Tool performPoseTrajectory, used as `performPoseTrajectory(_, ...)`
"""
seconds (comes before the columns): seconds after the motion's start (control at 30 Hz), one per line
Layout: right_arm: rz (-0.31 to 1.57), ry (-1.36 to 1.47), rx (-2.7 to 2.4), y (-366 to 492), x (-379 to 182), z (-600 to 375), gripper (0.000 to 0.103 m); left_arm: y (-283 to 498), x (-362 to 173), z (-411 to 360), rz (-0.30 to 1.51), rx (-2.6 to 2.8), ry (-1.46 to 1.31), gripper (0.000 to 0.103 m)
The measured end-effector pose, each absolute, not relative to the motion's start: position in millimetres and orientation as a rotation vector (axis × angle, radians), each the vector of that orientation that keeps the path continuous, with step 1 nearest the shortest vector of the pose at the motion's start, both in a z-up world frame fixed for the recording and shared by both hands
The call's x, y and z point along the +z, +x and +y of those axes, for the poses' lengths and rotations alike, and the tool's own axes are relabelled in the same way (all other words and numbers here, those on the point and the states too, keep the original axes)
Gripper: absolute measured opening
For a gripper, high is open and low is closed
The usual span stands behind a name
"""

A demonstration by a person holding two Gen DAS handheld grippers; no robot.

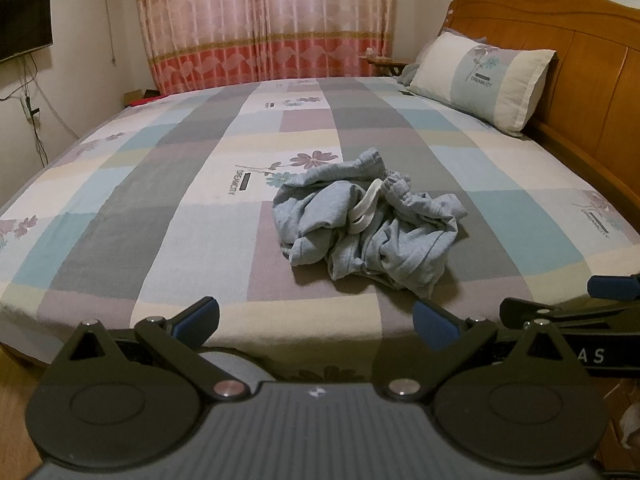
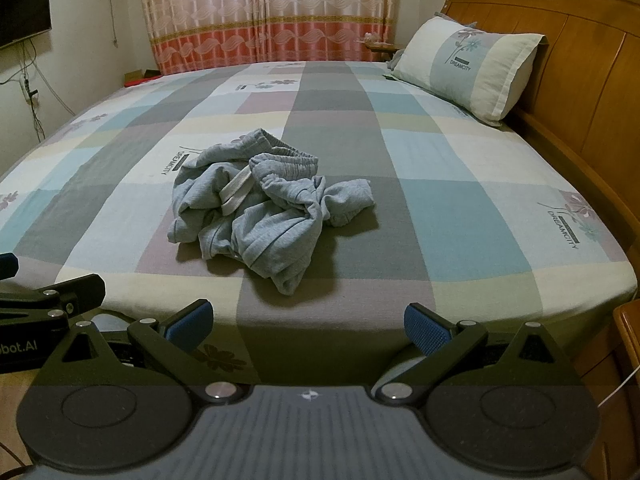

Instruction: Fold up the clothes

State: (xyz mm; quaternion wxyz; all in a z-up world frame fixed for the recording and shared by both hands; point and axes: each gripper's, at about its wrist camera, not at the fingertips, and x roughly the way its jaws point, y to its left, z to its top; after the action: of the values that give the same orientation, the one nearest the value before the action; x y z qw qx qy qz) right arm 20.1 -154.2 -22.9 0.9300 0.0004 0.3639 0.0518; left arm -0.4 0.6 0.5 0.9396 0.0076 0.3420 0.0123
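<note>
Bedroom light falls on a checked bedsheet spread flat ahead of both my grippers, with a patterned curtain at the far side and a pillow against the wooden headboard far off to the right of my fingers. My left gripper has its jaws spread wide, nothing between them; my right gripper likewise. A crumpled grey garment lies on the sheet, ahead of my right fingers and slightly left, ahead-right of my left ones, untouched.
</note>
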Motion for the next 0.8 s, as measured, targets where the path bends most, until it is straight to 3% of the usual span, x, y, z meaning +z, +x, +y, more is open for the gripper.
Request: performPoseTrajectory(0.8, 0.749, 0.006, 0.111, 21.6, -22.2, -152.1, 0.103, -2.0, 3.5, 1.3, 0.691, 0.028, 0.015, 0.102)
